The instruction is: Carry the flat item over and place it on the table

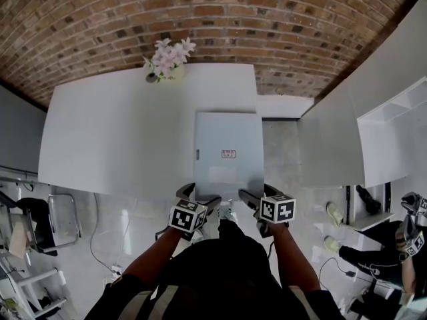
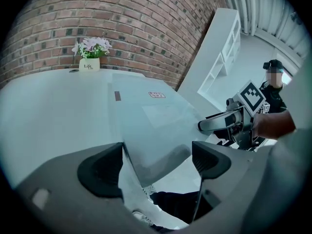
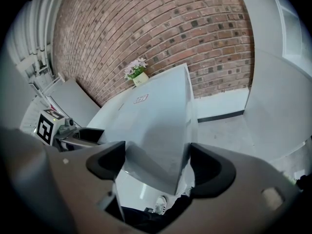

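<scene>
Pale grey flat board [image 1: 227,147] lies ahead of both grippers, its far part over the white table [image 1: 120,125]. The left gripper [image 1: 199,195] and right gripper [image 1: 257,195] each clamp a near corner. Beyond them, a flower pot [image 1: 167,64] stands by the brick wall [image 1: 267,25].
</scene>
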